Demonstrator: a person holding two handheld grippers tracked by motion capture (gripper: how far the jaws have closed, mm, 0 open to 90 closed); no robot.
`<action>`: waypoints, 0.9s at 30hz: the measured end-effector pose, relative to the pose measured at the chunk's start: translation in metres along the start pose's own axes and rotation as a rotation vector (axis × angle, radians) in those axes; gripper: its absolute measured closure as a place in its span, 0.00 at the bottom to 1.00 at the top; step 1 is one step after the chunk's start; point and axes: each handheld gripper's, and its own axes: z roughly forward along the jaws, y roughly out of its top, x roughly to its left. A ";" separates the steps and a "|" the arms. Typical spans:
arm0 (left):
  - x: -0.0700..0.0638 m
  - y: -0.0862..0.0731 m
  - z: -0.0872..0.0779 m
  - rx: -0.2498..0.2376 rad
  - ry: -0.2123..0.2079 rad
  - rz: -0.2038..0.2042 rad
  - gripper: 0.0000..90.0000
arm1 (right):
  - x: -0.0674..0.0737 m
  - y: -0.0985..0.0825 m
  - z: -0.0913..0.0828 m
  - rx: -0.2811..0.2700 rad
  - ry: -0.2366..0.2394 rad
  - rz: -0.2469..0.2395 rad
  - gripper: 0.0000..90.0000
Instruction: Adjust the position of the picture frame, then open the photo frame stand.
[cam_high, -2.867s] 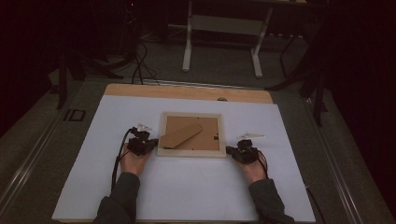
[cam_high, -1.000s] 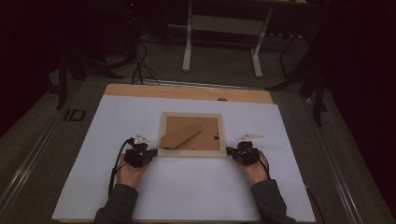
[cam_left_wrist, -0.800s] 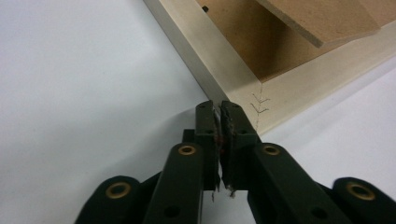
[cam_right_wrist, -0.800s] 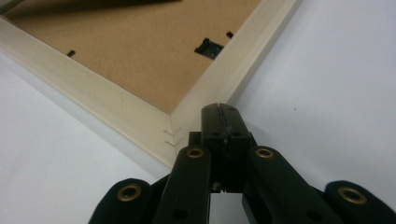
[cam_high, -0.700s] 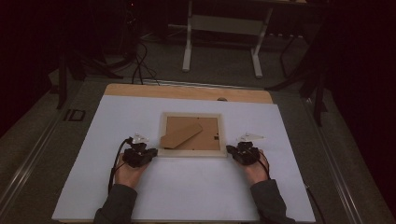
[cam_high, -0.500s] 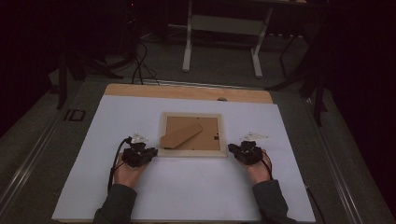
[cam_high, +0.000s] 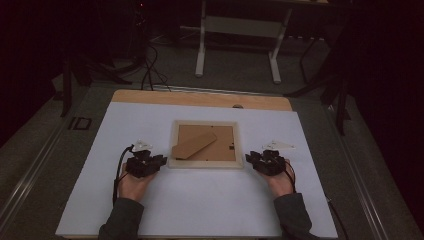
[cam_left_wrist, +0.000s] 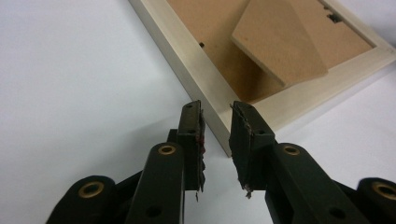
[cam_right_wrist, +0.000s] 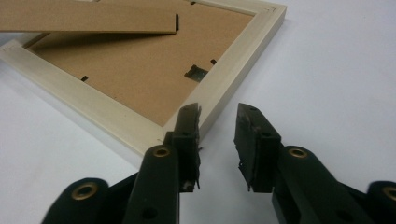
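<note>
On the left of the high view, the person's left hand (cam_high: 131, 184) is resting on the white table (cam_high: 210, 205) and holding the left gripper (cam_high: 150, 164) just beside the near left corner of the picture frame (cam_high: 206, 164). In the left gripper view, this gripper's (cam_left_wrist: 215, 140) jaws are standing slightly apart, having just been opening; the frame's corner (cam_left_wrist: 219, 116) is lying in front of the gap between them, and the pads are not pressing on it, so the gripper is released. A black cable (cam_high: 119, 172) is looping back from it along the wrist.

In the middle, the picture frame is lying flat, back side up, on the white table, squarely between the two grippers. Its pale wooden border is surrounding a brown backing board (cam_high: 220, 147), and a brown stand flap (cam_high: 194, 144) is lying slanted across the left part of that board.

On the right, the right hand (cam_high: 281, 181) is holding the right gripper (cam_high: 256, 161) just beside the near right corner of the frame. In the right gripper view, its (cam_right_wrist: 218, 135) jaws are also parted, having just been opening; the left jaw is sitting right at the frame's corner (cam_right_wrist: 187, 116), the right jaw is over bare table, and nothing is being squeezed, so this gripper is released too.
</note>
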 end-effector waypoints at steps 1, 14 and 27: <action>0.000 0.003 -0.004 -0.010 0.000 0.004 0.83 | 0.000 0.000 0.000 -0.001 0.000 0.001 0.74; -0.001 0.028 -0.020 -0.084 -0.004 0.002 0.77 | -0.004 0.000 -0.003 -0.013 -0.006 0.013 0.65; -0.012 0.050 -0.019 -0.100 -0.074 0.035 0.66 | -0.002 0.002 -0.005 -0.019 0.010 0.006 0.61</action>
